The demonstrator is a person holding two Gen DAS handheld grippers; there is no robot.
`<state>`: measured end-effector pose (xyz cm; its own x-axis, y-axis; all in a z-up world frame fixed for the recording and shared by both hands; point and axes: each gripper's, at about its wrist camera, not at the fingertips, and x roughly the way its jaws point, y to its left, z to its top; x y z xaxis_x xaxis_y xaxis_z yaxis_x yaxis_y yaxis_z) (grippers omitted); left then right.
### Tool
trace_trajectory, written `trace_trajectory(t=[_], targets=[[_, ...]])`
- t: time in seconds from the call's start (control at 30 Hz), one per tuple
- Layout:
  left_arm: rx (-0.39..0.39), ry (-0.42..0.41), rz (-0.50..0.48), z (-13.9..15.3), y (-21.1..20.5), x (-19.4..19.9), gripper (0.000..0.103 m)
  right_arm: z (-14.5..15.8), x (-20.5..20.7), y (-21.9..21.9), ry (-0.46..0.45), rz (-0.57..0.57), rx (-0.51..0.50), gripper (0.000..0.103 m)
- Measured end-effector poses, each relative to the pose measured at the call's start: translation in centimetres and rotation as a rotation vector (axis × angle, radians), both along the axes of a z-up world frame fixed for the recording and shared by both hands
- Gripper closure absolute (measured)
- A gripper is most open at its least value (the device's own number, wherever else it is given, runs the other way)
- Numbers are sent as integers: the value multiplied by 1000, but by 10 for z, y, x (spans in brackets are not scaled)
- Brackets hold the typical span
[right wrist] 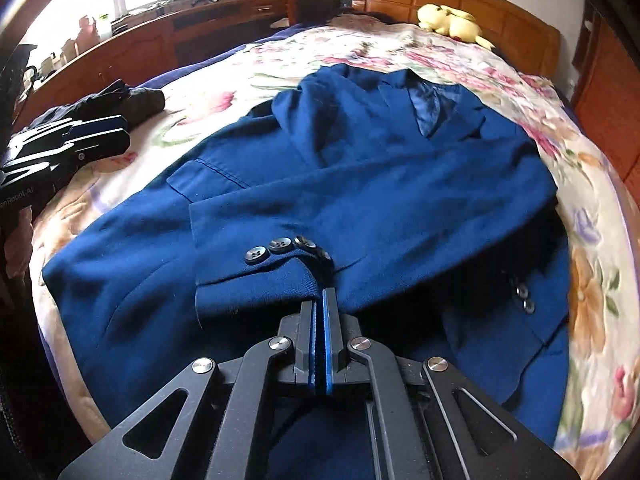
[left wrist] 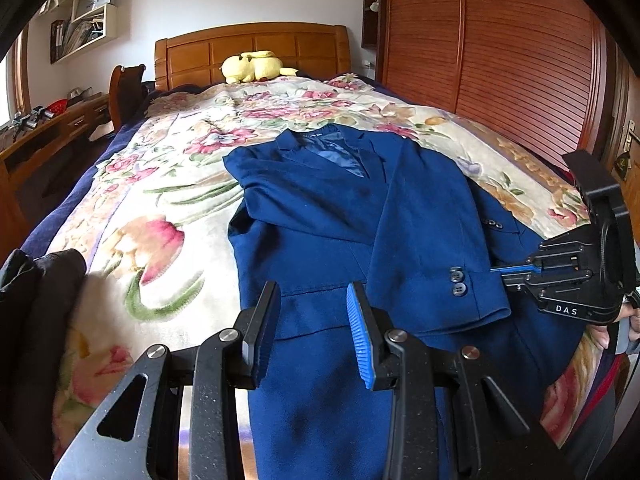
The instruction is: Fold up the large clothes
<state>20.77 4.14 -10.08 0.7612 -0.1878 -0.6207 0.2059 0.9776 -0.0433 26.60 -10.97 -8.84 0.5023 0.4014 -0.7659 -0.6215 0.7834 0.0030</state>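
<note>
A navy blue suit jacket [left wrist: 340,220] lies face up on the floral bedspread [left wrist: 168,184], collar toward the headboard. One sleeve is folded across its front. My right gripper [right wrist: 320,300] is shut on the cuff of that sleeve [right wrist: 256,280], just below its row of dark buttons [right wrist: 280,249]. In the left wrist view the right gripper [left wrist: 500,270] comes in from the right at the cuff [left wrist: 468,292]. My left gripper [left wrist: 314,300] is open and empty above the jacket's lower front. It also shows in the right wrist view [right wrist: 120,132] at the far left.
A yellow plush toy [left wrist: 252,66] lies by the wooden headboard [left wrist: 248,46]. Dark clothing [left wrist: 36,280] is piled at the bed's near left edge. A wooden desk [left wrist: 48,128] runs along the left, a slatted wardrobe [left wrist: 500,48] along the right.
</note>
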Motion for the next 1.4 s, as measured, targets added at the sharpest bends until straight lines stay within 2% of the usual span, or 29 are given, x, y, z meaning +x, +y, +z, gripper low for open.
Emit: trace_trajectory(t=[0.13, 0.17, 0.2, 0.27, 0.47, 0.7, 0.77, 0.87, 1.13, 1.3, 1.4], targets=[[-3, 5, -18, -2, -6, 1, 68, 3, -8, -8, 8, -19, 17, 90], [-4, 8, -24, -2, -7, 1, 68, 3, -11, -11, 2, -26, 14, 83], [-5, 11, -31, -3, -10, 2, 68, 4, -13, -15, -3, -34, 12, 71], [-7, 20, -52, -5, -15, 3, 68, 6, -16, -25, -16, -58, 12, 59], [1, 50, -91, -14, -33, 10, 68, -1, -4, -57, -50, -186, -8, 59], [27, 100, -103, -28, -53, 22, 68, -31, 33, -77, -37, -319, -42, 59], [36, 111, -103, -32, -56, 24, 68, -46, 40, -80, -2, -326, 12, 58], [51, 128, -104, -38, -60, 27, 68, -52, 37, -84, -20, -333, 76, 57], [74, 171, -91, -50, -61, 32, 68, -57, 29, -82, -57, -338, 76, 57], [61, 232, -67, -63, -56, 40, 67, -59, 32, -92, -45, -335, 106, 56], [66, 243, -70, -67, -58, 40, 67, -57, 31, -94, -44, -335, 116, 56]])
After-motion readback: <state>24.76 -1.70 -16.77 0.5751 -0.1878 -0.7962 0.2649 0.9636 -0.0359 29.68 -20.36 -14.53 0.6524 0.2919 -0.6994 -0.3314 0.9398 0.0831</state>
